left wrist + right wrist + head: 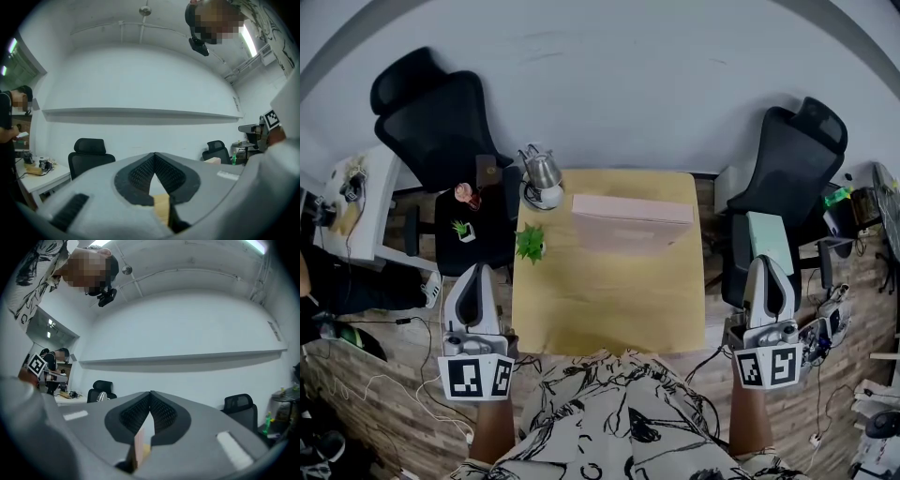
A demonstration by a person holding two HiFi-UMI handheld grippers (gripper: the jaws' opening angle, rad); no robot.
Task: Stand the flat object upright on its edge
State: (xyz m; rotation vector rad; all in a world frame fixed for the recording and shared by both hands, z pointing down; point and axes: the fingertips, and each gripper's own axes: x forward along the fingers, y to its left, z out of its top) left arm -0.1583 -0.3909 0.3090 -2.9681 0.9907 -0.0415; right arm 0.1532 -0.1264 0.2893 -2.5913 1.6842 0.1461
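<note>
— Both tongs are pressed together with nothing in them: the left gripper (478,272) and right gripper (767,262) hang off the near corners of the table (600,319).
— And the pink box (633,225)?
— On the far half, right of the kettle (542,173) and the small plant (530,242). It looks like light, stiff cardboard, smooth enough to slip. I'd pinch its short ends, one gripper each.
— Standing already?
— Hard to say from above: one narrow pale face, one broader, and its base is hidden.
</note>
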